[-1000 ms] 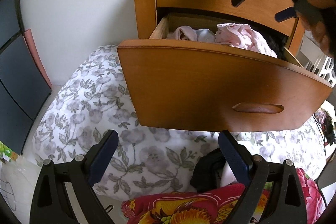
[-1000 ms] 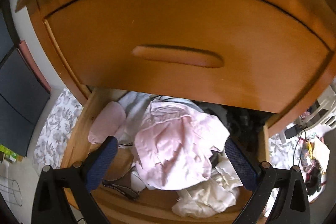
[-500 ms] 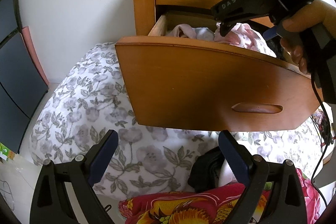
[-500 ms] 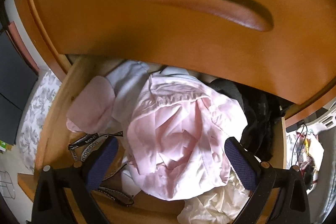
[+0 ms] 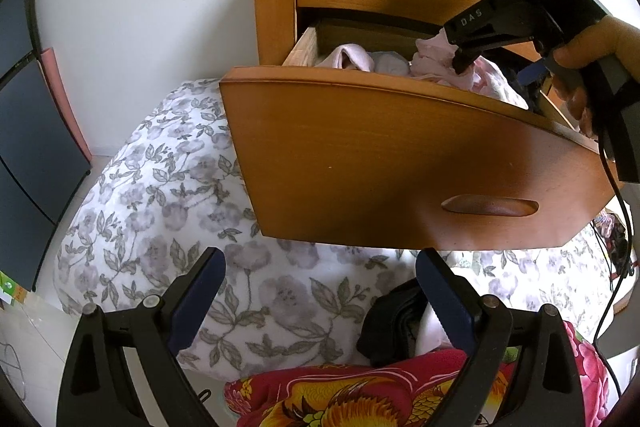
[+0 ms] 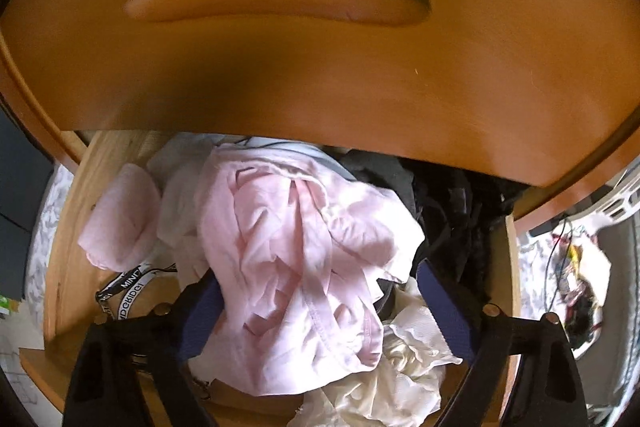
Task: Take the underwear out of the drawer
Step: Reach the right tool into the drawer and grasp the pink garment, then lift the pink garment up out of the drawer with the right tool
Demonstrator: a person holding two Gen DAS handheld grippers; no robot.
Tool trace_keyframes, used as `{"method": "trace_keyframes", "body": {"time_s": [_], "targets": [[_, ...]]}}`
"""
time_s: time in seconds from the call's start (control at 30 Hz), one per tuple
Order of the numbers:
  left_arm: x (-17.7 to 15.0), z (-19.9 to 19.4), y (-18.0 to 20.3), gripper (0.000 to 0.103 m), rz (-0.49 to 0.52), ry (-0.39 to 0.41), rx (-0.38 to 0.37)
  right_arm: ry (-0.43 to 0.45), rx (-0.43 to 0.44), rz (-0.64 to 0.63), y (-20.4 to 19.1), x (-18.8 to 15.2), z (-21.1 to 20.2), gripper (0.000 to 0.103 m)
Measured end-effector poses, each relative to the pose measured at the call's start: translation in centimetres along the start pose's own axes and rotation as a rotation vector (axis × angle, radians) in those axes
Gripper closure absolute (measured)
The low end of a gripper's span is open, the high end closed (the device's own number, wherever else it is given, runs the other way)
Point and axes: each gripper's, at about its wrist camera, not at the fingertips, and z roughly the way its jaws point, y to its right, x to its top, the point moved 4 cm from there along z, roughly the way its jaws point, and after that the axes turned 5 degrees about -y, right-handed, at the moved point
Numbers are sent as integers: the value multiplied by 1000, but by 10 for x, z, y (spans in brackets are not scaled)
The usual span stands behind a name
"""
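The wooden drawer [image 5: 380,163] stands pulled out, full of crumpled clothes. On top lies pale pink underwear [image 6: 304,247], also seen over the drawer's rim [image 5: 434,63]. My right gripper [image 6: 318,273] points steeply down into the drawer and straddles the pink underwear. Its jaws are closing with the cloth bunched between them, and the blue pads [image 6: 444,311] still stand wide apart. A hand holds that right gripper [image 5: 496,67] above the drawer. My left gripper [image 5: 320,255] hangs open below the drawer front, over the bed, with nothing between its fingers.
The shut upper drawer front [image 6: 320,67] hangs close above the right gripper. Black clothes [image 6: 452,211], white fabric [image 6: 404,359] and a lettered waistband [image 6: 128,287] fill the drawer. Below lie a floral duvet [image 5: 160,211], a red blanket [image 5: 340,395] and dark and white garments [image 5: 396,323].
The right gripper has sunk into the drawer until its fingers flank the pink underwear, and its jaws have narrowed a little. The left gripper has stayed where it was.
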Motion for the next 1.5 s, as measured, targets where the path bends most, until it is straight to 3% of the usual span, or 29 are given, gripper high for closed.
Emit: {"method": "trace_keyframes", "body": {"time_s": [0.07, 0.3, 0.8, 1.5], "targets": [[0, 0, 0, 7, -1, 0, 0, -6, 14, 6, 1, -1, 2, 17], [0, 0, 0, 7, -3, -2, -4, -9, 69, -12, -14, -5, 3, 49], [-1, 1, -2, 7, -13, -7, -14, 67, 87, 0, 11, -15, -24, 86], [-1, 1, -4, 7, -22, -12, -10, 143, 74, 37, 54, -25, -80, 91]]}}
